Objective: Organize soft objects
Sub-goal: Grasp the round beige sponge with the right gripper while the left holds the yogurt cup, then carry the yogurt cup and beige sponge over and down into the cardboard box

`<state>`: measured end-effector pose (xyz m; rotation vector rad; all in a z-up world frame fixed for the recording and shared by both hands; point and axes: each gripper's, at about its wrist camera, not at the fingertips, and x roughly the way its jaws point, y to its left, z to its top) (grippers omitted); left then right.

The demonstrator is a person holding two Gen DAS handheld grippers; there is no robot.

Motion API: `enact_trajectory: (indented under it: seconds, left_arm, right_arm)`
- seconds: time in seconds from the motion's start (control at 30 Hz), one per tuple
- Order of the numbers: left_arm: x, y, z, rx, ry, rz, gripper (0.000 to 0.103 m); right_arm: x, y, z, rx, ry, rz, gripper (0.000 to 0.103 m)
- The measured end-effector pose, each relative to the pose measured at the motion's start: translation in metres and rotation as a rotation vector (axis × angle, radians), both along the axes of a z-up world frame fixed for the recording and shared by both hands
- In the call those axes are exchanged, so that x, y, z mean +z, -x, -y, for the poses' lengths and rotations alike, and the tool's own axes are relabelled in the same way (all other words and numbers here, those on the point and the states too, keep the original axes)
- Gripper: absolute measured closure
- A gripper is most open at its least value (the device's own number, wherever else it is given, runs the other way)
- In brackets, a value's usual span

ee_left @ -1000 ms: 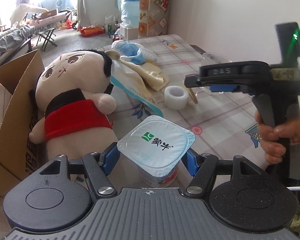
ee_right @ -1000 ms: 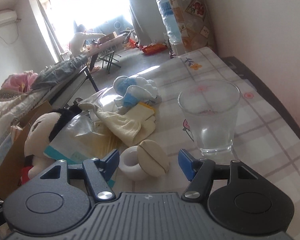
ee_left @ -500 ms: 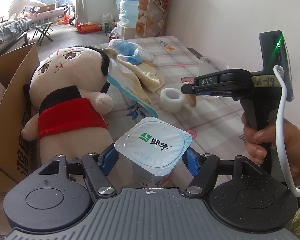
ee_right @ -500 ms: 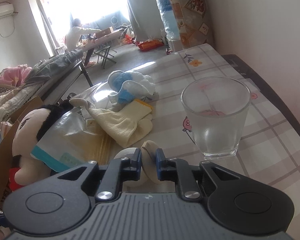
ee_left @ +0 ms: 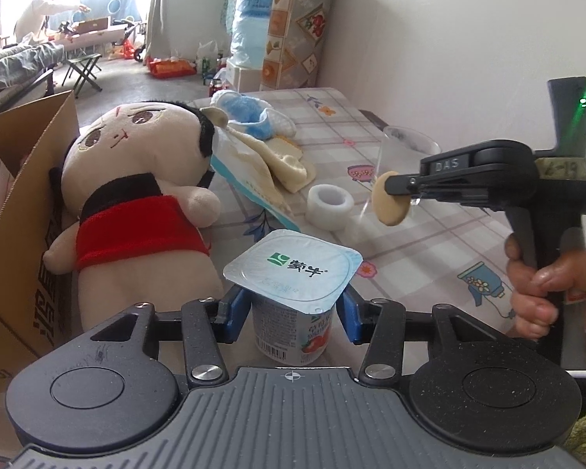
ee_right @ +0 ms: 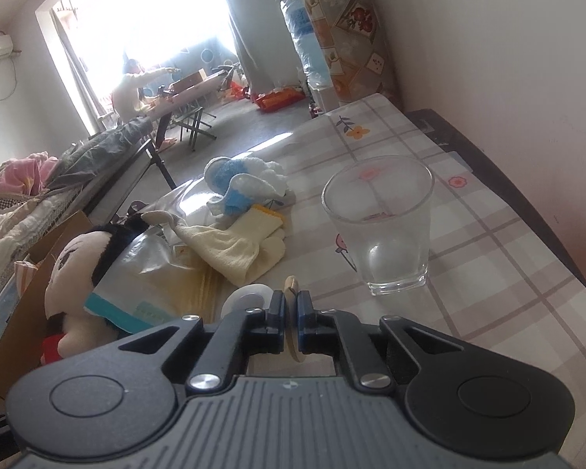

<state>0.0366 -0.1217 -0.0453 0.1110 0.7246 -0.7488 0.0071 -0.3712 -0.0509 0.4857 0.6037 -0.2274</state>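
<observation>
My left gripper (ee_left: 291,308) is open, its blue pads on either side of a yogurt cup (ee_left: 293,293) standing on the table, with a gap each side. My right gripper (ee_right: 290,314) is shut on a round beige powder puff (ee_left: 390,203), held on edge above the table; the puff shows as a thin edge in the right wrist view (ee_right: 291,287). A plush doll (ee_left: 136,195) in a red top lies at the left, against a cardboard box (ee_left: 27,203). Yellow gloves (ee_right: 242,248) and blue-white knitted socks (ee_right: 242,183) lie beyond.
A white tape roll (ee_left: 330,205) stands under the lifted puff. An empty drinking glass (ee_right: 379,230) stands to the right near the wall. A plastic package (ee_right: 152,277) lies by the doll's head. The table's left edge drops to the floor.
My right gripper shut on the powder puff and lifted it off the tape roll. My left gripper stayed open around the yogurt cup.
</observation>
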Motion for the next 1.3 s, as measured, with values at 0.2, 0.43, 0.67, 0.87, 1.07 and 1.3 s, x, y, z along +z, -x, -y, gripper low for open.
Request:
enact_trajectory:
  seconds: [0.2, 0.43, 0.67, 0.87, 1.07, 1.3]
  left_arm:
    - [-0.001, 0.003, -0.005, -0.035, -0.017, 0.009, 0.053]
    - [-0.006, -0.002, 0.004, -0.046, -0.019, 0.012, 0.045]
    - [-0.013, 0.0, 0.007, -0.018, -0.008, 0.046, 0.053]
    - [-0.008, 0.004, -0.006, -0.025, 0.067, 0.024, 0.054]
    - [0.029, 0.022, -0.031, -0.029, 0.181, 0.068, 0.054]
    - [0.086, 0.023, -0.074, 0.042, 0.297, 0.149, 0.054]
  right_arm:
    - [0.011, 0.017, -0.012, 0.01, -0.007, 0.01, 0.097]
    - [0.008, 0.029, -0.02, 0.076, -0.115, 0.04, 0.097]
    - [0.008, 0.031, -0.024, 0.114, -0.149, 0.045, 0.097]
    - [0.027, 0.037, -0.031, 0.117, -0.147, 0.08, 0.097]
    - [0.075, 0.046, -0.056, 0.182, -0.074, 0.167, 0.097]
    - [0.139, 0.04, -0.091, 0.312, -0.001, 0.304, 0.097]
